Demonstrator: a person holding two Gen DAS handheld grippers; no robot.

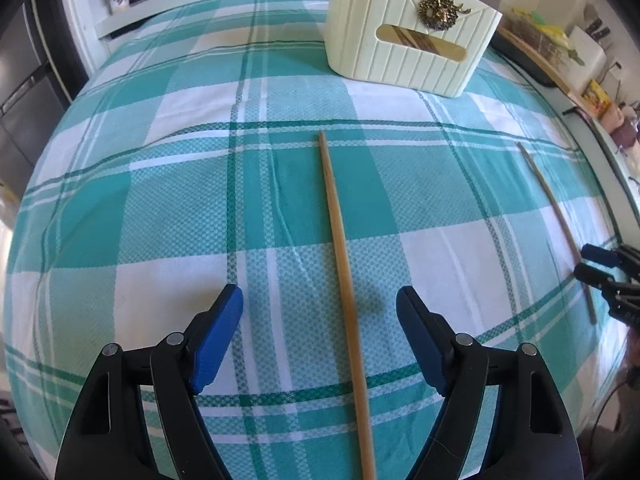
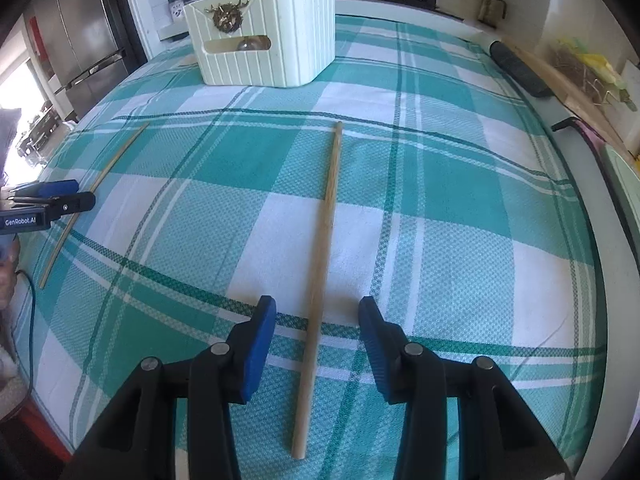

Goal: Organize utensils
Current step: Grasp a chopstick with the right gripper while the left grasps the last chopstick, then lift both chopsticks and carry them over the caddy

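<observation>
Two wooden chopsticks lie flat on a table covered by a teal-and-white checked cloth (image 1: 160, 200), well apart from each other and roughly parallel. The left chopstick (image 1: 344, 280) is a pale, honey-coloured stick, slim and smooth, narrowing toward its far tip; it runs lengthwise between the blue pads of the left gripper (image 1: 320, 332), whose jaws stand wide apart with clear cloth on either side of the stick, touching nothing. The right chopstick (image 2: 320, 272) looks the same wood tone, a little duller and faintly grained, with a blunt round near end; it lies between the pads of the right gripper (image 2: 318, 344), whose jaws are spread less widely and are also clear of the stick on both sides. Each stick shows at the edge of the other camera's view, beside the other gripper's tips. At the far side of the cloth stands a cream ribbed holder (image 1: 408, 36) with a slotted handle opening and a brass wreath-like ornament (image 1: 438, 14) on its face; through the slot some wooden and metallic pieces can be made out, too unclear to identify. Both chopsticks lie well short of it.
</observation>
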